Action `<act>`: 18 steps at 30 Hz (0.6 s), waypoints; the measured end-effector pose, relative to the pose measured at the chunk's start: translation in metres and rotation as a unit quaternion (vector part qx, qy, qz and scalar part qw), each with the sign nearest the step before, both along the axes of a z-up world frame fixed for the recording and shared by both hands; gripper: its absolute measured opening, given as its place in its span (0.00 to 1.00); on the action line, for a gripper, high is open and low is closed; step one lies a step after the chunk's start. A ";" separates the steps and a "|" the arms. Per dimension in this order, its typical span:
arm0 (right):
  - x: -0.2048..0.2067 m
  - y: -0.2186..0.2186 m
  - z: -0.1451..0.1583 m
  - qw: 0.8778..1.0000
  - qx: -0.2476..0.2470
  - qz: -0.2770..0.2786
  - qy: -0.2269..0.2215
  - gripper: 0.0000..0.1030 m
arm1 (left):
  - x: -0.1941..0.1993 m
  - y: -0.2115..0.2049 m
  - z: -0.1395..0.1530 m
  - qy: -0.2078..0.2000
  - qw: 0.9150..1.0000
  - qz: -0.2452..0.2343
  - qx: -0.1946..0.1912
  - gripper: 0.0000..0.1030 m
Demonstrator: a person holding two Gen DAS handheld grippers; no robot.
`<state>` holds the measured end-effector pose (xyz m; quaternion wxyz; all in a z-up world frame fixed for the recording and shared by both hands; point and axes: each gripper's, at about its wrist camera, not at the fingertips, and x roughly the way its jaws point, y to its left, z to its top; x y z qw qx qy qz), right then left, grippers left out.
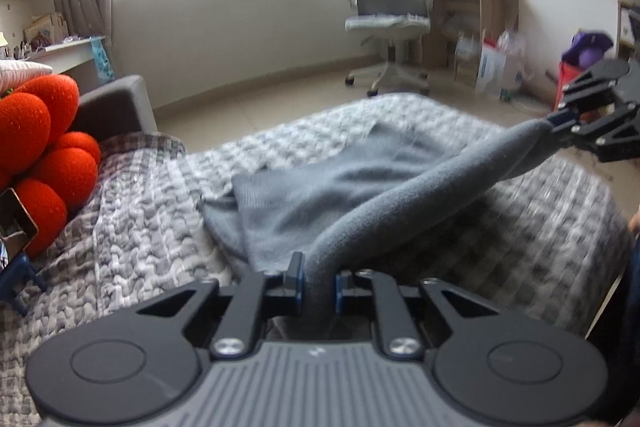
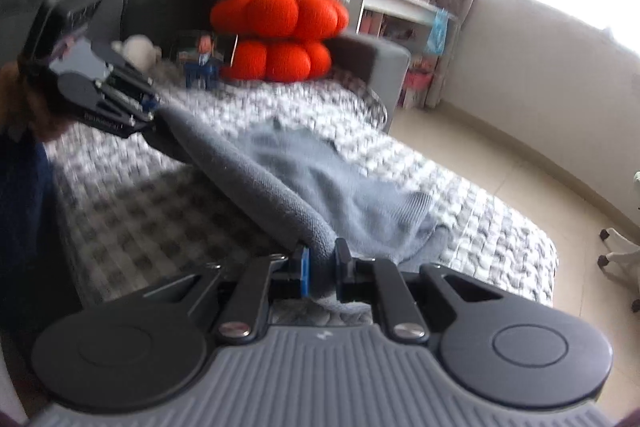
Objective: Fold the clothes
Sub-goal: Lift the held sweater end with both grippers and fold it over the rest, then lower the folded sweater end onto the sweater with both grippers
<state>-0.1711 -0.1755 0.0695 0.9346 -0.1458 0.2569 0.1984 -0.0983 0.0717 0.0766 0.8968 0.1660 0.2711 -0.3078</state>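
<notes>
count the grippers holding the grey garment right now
2. The left gripper pinches one end of the grey garment's rolled edge; the right gripper pinches the other end.

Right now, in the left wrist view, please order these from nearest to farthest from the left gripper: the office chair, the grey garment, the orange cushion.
From the left gripper:
1. Grey garment, clamped in it.
2. Orange cushion, left, on the bed.
3. Office chair, far, by the window.

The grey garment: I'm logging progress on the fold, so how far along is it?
Done: both ends of one edge are gripped, by the left gripper and the right gripper, and it is lifted taut between them. In hand: the grey garment is mostly spread on the quilted bedspread. Left: no neat fold shows yet.
</notes>
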 end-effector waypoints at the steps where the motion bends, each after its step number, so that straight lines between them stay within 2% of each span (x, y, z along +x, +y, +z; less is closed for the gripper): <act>1: 0.002 0.001 0.001 1.000 0.001 -0.003 -0.003 0.12 | 0.002 -0.002 -0.001 0.001 1.000 0.001 0.004 0.14; 6: 0.012 -0.003 0.007 0.999 0.034 -0.018 -0.029 0.12 | 0.011 -0.003 0.007 -0.011 1.000 0.007 0.006 0.14; 10: 0.029 -0.006 0.009 0.998 0.040 -0.035 -0.034 0.12 | 0.027 -0.006 0.014 -0.010 1.000 -0.001 0.008 0.17; 14: 0.057 -0.009 0.013 0.997 0.046 -0.065 -0.021 0.12 | 0.056 -0.013 0.023 0.009 1.000 -0.018 0.001 0.16; 18: 0.102 -0.014 0.012 0.992 0.064 -0.106 0.036 0.12 | 0.098 -0.025 0.022 0.046 0.999 -0.027 -0.002 0.16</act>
